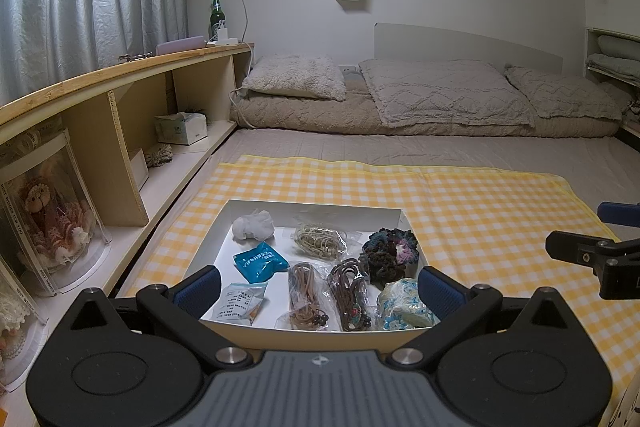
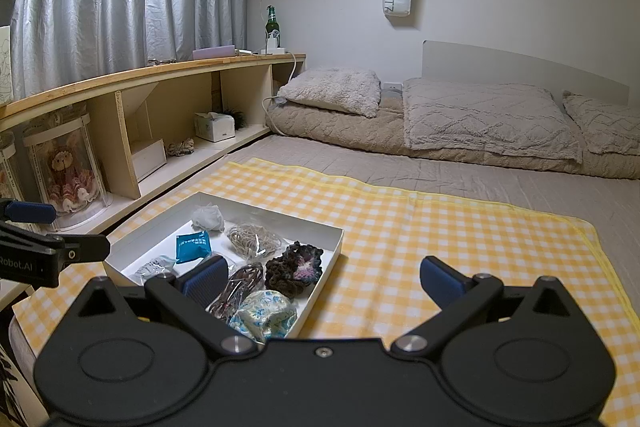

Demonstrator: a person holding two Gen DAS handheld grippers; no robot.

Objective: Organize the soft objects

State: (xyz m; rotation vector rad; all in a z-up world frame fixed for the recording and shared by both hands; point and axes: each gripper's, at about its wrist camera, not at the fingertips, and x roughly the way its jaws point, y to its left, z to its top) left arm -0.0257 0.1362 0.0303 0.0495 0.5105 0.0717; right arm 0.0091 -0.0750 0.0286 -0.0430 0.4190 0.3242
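A shallow white box sits on a yellow checked cloth on the bed. It holds several soft items: a white mesh puff, a blue packet, bagged cords, a dark crocheted scrunchie and a blue-white bundle. My left gripper is open over the box's near edge. My right gripper is open over the box's right edge and the cloth. Both are empty.
A wooden shelf unit runs along the left, with a boxed doll and a tissue box. Pillows lie at the far end. The right gripper's side shows in the left wrist view.
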